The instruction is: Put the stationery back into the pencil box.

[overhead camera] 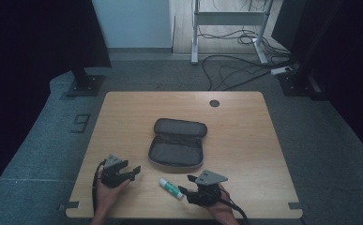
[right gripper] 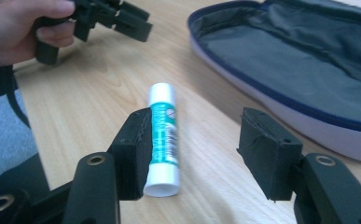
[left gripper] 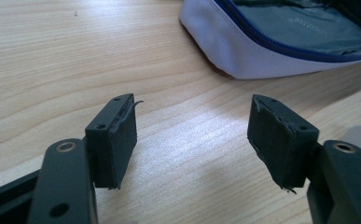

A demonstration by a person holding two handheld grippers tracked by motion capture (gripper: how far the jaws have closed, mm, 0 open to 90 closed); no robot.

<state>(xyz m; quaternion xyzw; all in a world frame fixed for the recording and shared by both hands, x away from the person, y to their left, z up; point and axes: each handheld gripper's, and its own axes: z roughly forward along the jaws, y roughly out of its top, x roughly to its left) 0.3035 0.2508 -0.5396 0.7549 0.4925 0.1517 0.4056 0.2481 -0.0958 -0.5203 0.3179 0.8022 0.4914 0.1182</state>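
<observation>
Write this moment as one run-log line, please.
right gripper: open, at glue stick | left gripper: open, empty | pencil case: open

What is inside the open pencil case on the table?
The pencil case lies unzipped and open; only its dark grey lining shows, with no item on it. Whether anything sits under the lining folds cannot be seen.

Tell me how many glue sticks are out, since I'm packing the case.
1. The glue stick lies on the table's near edge, between the left gripper and right gripper, in front of the open pencil case.
</observation>
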